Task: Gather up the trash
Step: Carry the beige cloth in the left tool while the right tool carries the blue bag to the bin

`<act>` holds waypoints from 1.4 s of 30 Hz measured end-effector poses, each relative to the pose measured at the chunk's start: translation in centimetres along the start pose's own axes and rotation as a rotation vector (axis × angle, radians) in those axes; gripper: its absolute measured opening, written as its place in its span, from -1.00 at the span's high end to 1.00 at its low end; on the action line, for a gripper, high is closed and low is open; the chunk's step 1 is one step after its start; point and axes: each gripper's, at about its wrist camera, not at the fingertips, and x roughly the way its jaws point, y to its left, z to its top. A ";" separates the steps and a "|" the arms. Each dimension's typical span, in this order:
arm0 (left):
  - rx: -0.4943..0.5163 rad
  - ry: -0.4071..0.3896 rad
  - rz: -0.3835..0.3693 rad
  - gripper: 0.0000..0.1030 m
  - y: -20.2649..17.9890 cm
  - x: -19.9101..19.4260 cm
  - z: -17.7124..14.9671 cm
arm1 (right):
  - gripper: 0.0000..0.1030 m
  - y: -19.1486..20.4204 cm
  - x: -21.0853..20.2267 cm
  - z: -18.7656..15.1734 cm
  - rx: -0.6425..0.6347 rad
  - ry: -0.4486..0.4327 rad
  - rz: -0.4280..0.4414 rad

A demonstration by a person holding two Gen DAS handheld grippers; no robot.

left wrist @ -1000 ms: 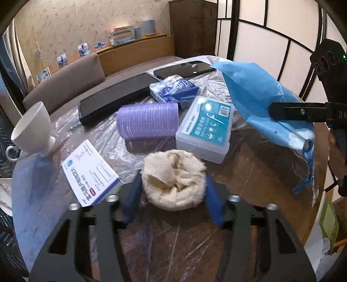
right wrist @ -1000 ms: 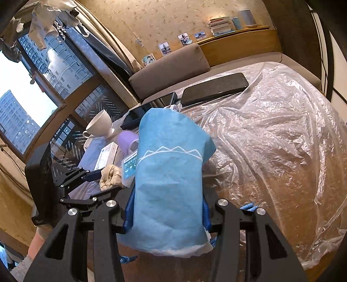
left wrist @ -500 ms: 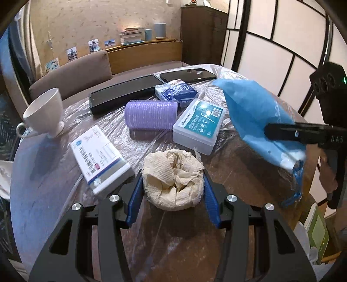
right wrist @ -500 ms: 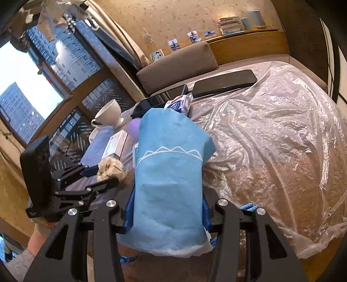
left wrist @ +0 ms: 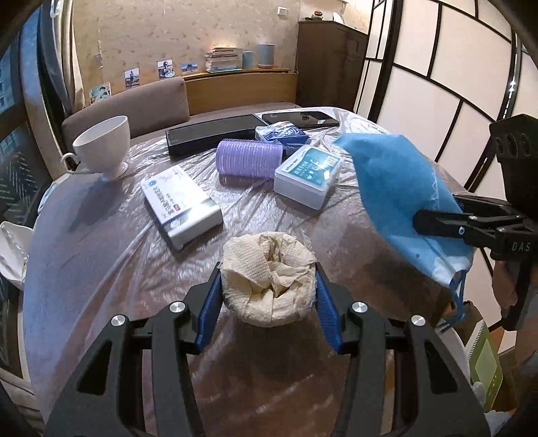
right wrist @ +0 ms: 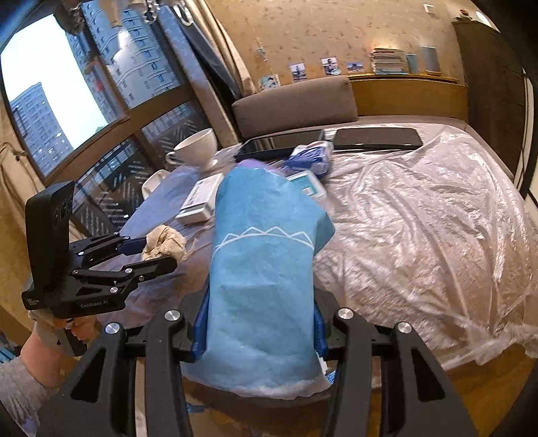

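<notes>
brown sofa [left wrist: 134, 104] under a patterned wall [left wrist: 168, 30]; window [right wrist: 50, 90] shows towers.

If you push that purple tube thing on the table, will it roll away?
Probably a little. The purple roller lies on its side and is round, so a push across it should roll it. It likely wouldn't get far: the white plastic box sits right against one end, and the wrinkled plastic sheet under it looks grippy.

Table [left wrist: 101, 269] centre: roller [left wrist: 248, 163], case [left wrist: 307, 174] at its 3 o'clock, box [left wrist: 180, 205] at 8, cup [left wrist: 104, 146] at 9, keyboard [left wrist: 212, 134] behind.
</notes>
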 end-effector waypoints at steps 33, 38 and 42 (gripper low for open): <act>-0.015 -0.024 -0.021 -0.01 -2.5 -5.9 -6.4 | 0.10 6.5 -4.3 -6.8 -0.159 0.042 0.047; -0.023 -0.015 -0.030 -0.01 -2.9 -6.2 -7.6 | 0.10 6.6 -4.4 -7.9 -0.154 0.054 0.057; -0.034 -0.008 -0.039 -0.01 -3.1 -6.4 -8.4 | 0.10 6.7 -4.7 -8.6 -0.147 0.058 0.067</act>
